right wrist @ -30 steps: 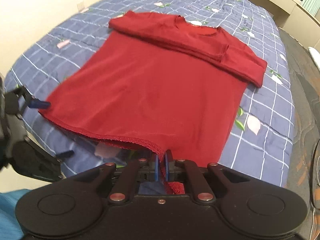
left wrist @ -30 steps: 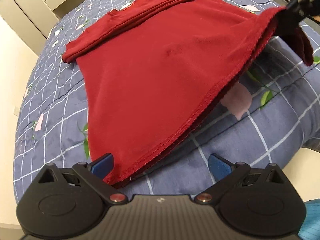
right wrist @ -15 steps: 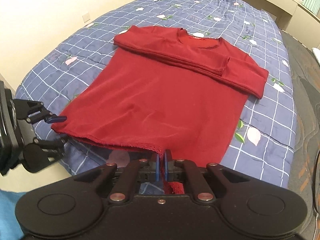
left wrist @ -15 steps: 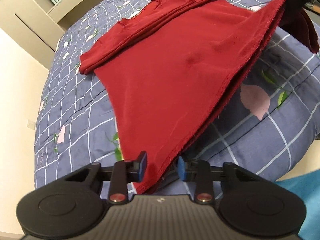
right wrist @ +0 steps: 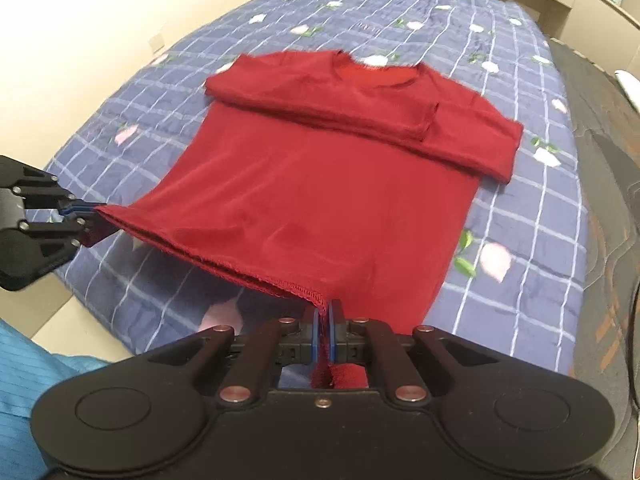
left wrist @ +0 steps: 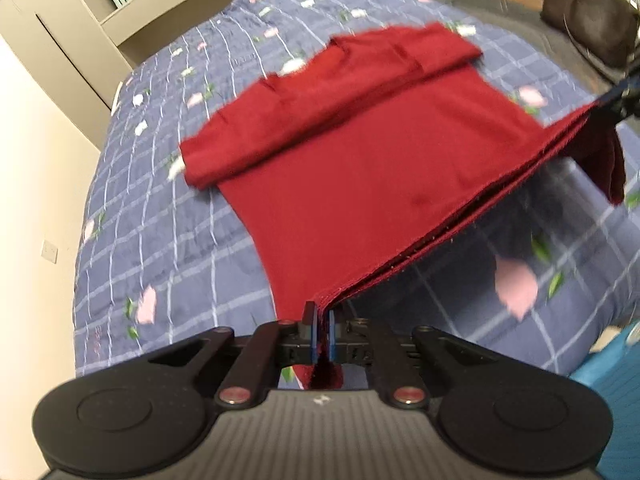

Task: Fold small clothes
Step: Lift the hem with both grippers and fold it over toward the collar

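Observation:
A dark red long-sleeved shirt [left wrist: 360, 168] lies on the bed with both sleeves folded across its chest; it also shows in the right wrist view [right wrist: 328, 184]. My left gripper [left wrist: 321, 334] is shut on the left corner of the bottom hem. My right gripper [right wrist: 325, 334] is shut on the right corner of the hem. The hem is stretched between them and lifted off the quilt, with a shadow under it. The left gripper shows at the left edge of the right wrist view [right wrist: 76, 214]. The collar end rests flat on the bed.
The bed has a blue checked quilt [right wrist: 532, 208] with flower prints. A beige wall runs along its left side [left wrist: 36, 152]. Cupboards [left wrist: 100, 4] stand at the head end. A dark bag [left wrist: 588, 12] sits on the floor beyond the right side.
My left gripper closed on the hem corner, from wide open a second ago. Both grippers have lifted the hem and drawn it taut, and the views have pulled back and higher.

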A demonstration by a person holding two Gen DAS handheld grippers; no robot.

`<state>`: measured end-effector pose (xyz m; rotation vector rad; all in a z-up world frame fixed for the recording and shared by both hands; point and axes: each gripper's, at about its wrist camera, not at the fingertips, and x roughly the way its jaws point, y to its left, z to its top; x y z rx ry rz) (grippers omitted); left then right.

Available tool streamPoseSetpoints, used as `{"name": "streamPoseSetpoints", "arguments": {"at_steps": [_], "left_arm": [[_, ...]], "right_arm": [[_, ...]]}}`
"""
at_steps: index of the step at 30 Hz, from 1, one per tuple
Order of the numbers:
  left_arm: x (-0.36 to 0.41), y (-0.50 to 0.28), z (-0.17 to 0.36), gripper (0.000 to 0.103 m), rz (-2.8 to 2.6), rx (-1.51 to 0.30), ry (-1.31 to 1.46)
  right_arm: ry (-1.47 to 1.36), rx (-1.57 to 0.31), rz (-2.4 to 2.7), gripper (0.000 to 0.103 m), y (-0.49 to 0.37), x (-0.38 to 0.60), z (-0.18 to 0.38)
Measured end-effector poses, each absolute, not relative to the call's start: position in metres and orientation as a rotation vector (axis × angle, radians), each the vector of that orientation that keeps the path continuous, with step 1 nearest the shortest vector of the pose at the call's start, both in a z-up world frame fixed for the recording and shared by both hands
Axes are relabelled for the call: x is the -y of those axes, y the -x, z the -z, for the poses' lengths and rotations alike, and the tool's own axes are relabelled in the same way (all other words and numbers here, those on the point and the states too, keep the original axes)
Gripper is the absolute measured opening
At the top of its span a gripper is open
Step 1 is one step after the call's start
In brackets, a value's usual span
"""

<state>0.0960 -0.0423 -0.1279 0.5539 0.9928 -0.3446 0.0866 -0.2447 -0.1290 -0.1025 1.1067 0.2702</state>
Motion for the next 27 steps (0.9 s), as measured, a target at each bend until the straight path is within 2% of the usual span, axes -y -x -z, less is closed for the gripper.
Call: {"name": "streamPoseSetpoints", "arguments": {"at_steps": [17,27], "left_arm": [[0.064,-0.235,0.026,0.005,0.437,-0.859,-0.5],[0.066,-0.346,0.024,0.005,0.434,-0.916,-0.454]], "right_arm": [[0.115,-0.897,-0.164,0.004,-0.203,0.284,0.067],[0.206,-0.884,-0.208,0.004,-0.304,0.295,0.056]]}}
